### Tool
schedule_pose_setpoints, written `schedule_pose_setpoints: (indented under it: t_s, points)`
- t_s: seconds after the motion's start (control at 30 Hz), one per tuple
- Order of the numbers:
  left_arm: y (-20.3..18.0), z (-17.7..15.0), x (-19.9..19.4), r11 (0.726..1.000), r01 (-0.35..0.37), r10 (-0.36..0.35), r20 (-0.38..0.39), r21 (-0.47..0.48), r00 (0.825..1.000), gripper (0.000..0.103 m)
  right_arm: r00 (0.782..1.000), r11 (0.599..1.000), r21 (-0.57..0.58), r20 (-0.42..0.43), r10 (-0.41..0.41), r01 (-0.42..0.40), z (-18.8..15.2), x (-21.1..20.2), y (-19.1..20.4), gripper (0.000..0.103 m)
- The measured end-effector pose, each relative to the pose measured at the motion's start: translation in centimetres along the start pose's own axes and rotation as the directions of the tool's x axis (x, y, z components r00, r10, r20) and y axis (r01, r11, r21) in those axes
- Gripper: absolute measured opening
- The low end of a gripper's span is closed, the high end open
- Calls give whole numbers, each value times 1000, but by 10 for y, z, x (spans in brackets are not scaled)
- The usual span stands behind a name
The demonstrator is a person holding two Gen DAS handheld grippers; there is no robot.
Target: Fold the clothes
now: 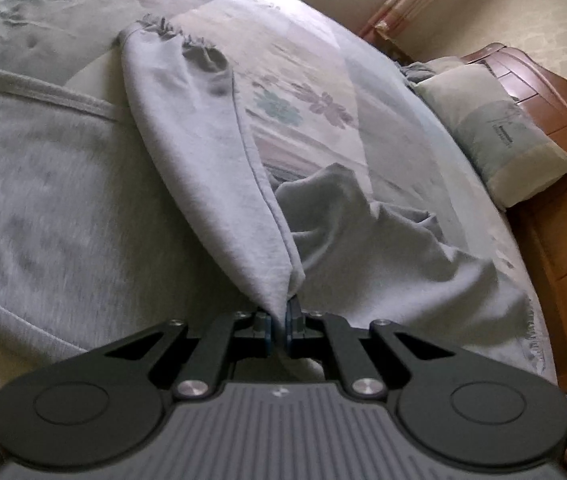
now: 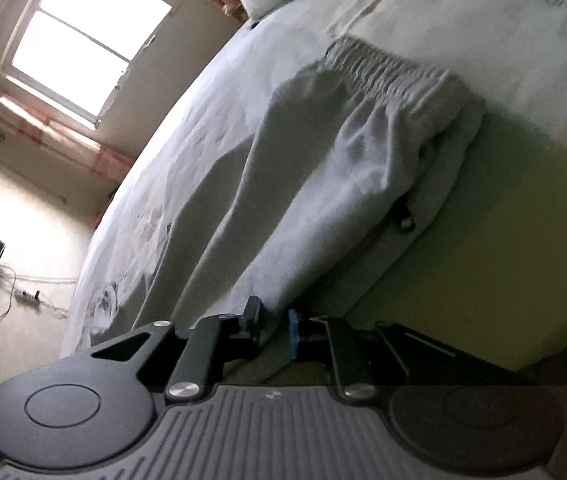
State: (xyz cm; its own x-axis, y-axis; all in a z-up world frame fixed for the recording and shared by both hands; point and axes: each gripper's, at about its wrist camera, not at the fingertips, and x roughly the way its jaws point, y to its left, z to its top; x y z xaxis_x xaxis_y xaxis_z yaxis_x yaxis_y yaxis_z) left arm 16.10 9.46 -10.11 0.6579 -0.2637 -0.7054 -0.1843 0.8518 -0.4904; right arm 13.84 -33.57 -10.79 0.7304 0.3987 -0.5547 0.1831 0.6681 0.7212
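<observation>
On the bed (image 1: 315,40), grey pants (image 1: 55,184) lie spread over the flowered sheet (image 1: 295,100), one leg (image 1: 195,152) pulled taut toward the left gripper (image 1: 278,322), whose jaws are clenched on its fabric edge. To the right a pillow (image 1: 495,132) rests against the wooden headboard (image 1: 555,92). In the right wrist view, a window (image 2: 83,44) stands at left, the pants' elastic waistband (image 2: 395,68) lies mid-bed, and the right gripper (image 2: 275,330) has its jaws nearly together at the cloth's near edge; I cannot tell whether they pinch it.
</observation>
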Motion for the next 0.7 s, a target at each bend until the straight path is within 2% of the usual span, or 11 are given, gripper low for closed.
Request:
schedule_pose_setpoints:
  t_s: [0.13,0.27,0.5,0.57,0.63,0.7]
  points:
    - [0,1,1,1000,4,-4,-1,4,1000,4,999,1000,16,37,-12,11,6,-2,0,20]
    - [1,0,-4,1000,8,-8,2,-10,1000,4,998,999,-23,48,-28,30,9,-2,7,14]
    - [4,-2,-10,1000,8,-8,0,-20,1000,4,998,998,-38,37,-44,45,14,-3,10,11]
    - [7,-5,-7,1000,8,-8,-7,-27,1000,4,999,999,-4,27,-47,47,14,-1,2,12]
    - [10,-7,-4,999,10,-11,-21,-32,1000,5,999,999,35,28,-32,31,13,-2,-4,17]
    - [9,-7,-3,1000,12,-13,-32,-22,999,6,997,999,38,63,-37,35,15,-9,-3,21]
